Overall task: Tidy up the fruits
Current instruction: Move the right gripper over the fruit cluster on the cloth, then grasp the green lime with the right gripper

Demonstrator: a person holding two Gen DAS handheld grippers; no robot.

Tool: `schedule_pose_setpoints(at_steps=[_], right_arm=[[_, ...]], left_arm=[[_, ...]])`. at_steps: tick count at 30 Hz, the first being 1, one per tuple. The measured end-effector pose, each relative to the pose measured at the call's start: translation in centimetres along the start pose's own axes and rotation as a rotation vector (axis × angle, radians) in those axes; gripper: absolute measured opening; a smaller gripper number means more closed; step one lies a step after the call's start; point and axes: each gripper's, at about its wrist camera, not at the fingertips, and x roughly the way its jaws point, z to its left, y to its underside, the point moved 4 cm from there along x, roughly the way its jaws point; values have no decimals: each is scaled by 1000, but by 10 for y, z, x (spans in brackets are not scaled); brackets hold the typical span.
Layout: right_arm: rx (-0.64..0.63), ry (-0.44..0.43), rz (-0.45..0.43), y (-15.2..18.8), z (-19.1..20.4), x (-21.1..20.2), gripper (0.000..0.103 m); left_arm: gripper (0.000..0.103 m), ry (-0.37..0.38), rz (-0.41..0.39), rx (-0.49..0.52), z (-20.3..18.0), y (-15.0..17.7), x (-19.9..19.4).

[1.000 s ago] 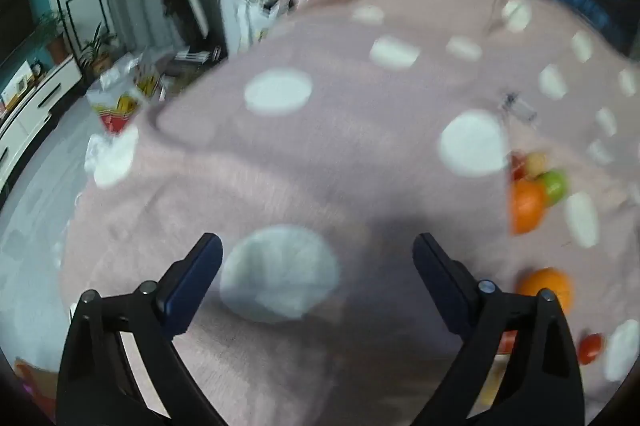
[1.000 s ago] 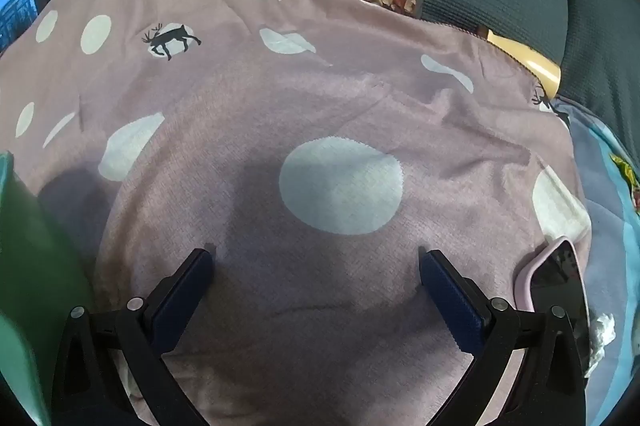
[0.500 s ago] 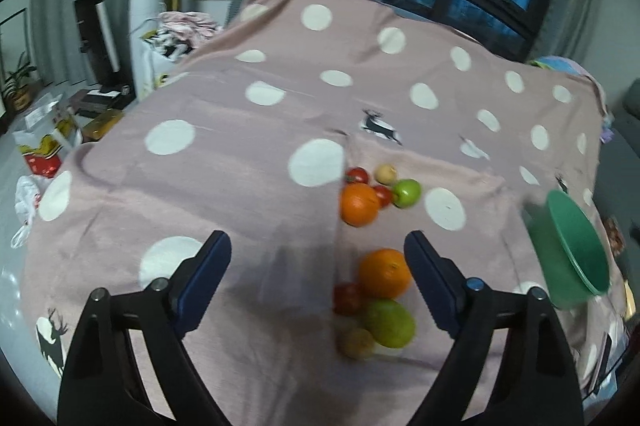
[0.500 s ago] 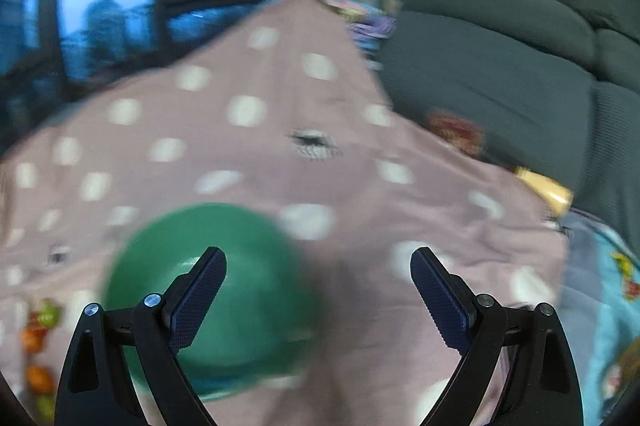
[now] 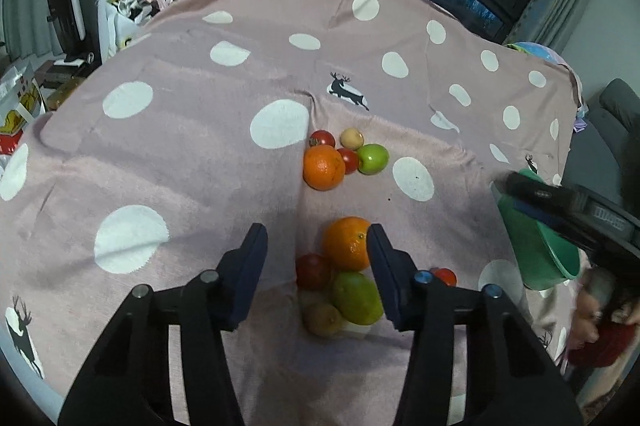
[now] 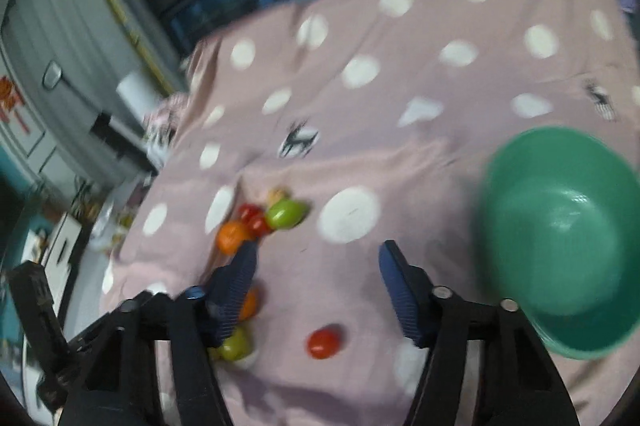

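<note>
One green bowl without contents; both tools closing on nothing.

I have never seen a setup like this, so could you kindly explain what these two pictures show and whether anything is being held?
A person holds a two-finger gripper in each hand, each carrying a fisheye camera. The left gripper looks down on a spotted pink blanket with two fruit clusters: oranges, tomatoes and green fruit. The right gripper, blurred, sees the same fruit plus a green bowl, which looks empty. Both sets of jaws are closing, yet nothing is held.
</note>
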Motion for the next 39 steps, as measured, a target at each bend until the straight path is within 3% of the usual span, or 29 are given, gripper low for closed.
schedule_pose_setpoints(at_steps=[6, 9, 10, 12, 16, 21, 27, 34, 39], right_arm=[[30, -38, 158, -9, 29, 71, 61], [26, -7, 212, -14, 38, 107, 56], [29, -5, 225, -14, 38, 117, 49], [51, -4, 248, -17, 39, 130, 44], [91, 23, 240, -20, 34, 139, 43], [124, -7, 274, -18, 28, 155, 40], [107, -55, 235, -9, 24, 134, 40], [58, -157, 189, 22, 22, 61, 40], [-24, -137, 199, 57, 23, 32, 40]], left_arm=[[49, 9, 33, -26, 7, 0, 8], [49, 5, 47, -32, 9, 0, 11], [49, 5, 50, -33, 9, 0, 12], [49, 8, 53, -30, 9, 0, 12], [49, 10, 54, -24, 7, 0, 12], [49, 18, 56, -10, 3, -2, 13], [49, 21, 60, 8, -3, -2, 15], [49, 11, 55, 37, -13, 0, 15], [49, 0, 54, 56, -18, 2, 15]])
